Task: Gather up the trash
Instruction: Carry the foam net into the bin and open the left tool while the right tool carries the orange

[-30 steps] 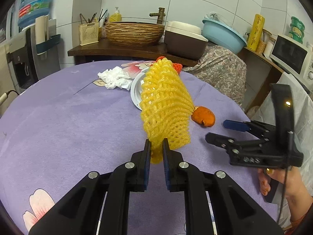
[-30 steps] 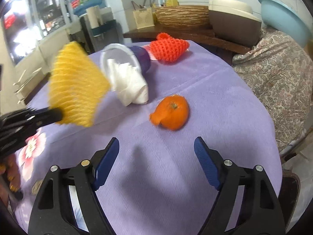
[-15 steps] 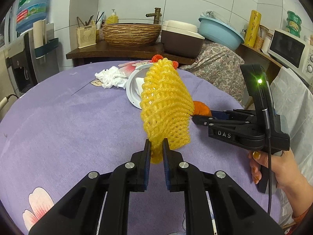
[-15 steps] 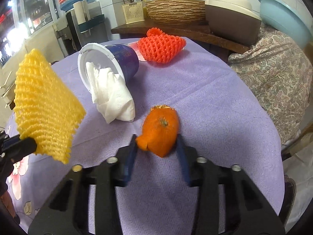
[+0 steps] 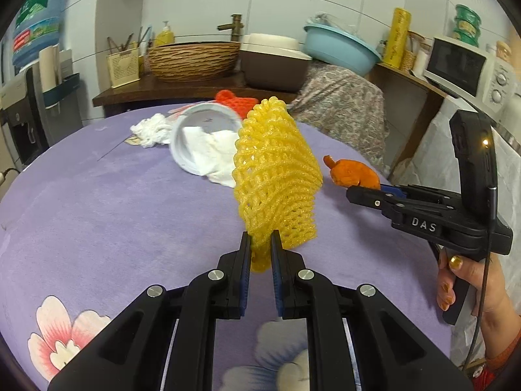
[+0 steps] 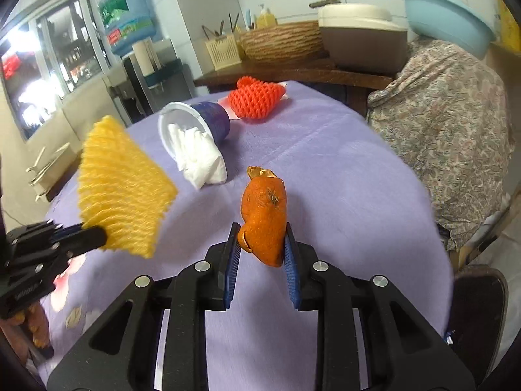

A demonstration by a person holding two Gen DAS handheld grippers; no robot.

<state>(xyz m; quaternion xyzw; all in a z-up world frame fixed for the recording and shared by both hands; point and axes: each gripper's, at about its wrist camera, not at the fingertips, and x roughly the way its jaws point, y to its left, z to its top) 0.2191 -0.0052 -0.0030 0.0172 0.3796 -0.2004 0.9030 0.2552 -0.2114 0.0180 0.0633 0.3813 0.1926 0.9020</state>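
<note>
My left gripper [image 5: 260,247] is shut on a yellow foam fruit net [image 5: 276,176] and holds it above the purple tablecloth [image 5: 114,215]; the net also shows in the right wrist view [image 6: 120,189]. My right gripper [image 6: 262,241] is shut on an orange peel [image 6: 265,218], lifted off the cloth; the peel also shows in the left wrist view [image 5: 353,172]. A tipped blue cup [image 6: 208,120] spills white tissue [image 6: 200,159]. A red foam net [image 6: 255,97] lies behind it. A second tissue wad [image 5: 151,128] lies left of the cup.
A wooden counter [image 5: 182,89] behind the table holds a woven basin [image 5: 193,60] and a brown tub [image 5: 275,62]. A cloth-covered object [image 6: 449,123] stands at the right. A water dispenser [image 5: 29,75] is at the left, a microwave [image 5: 469,65] at the far right.
My right gripper closed on the orange peel and lifted it off the cloth. My left gripper keeps hold of the yellow net and has shifted slightly.
</note>
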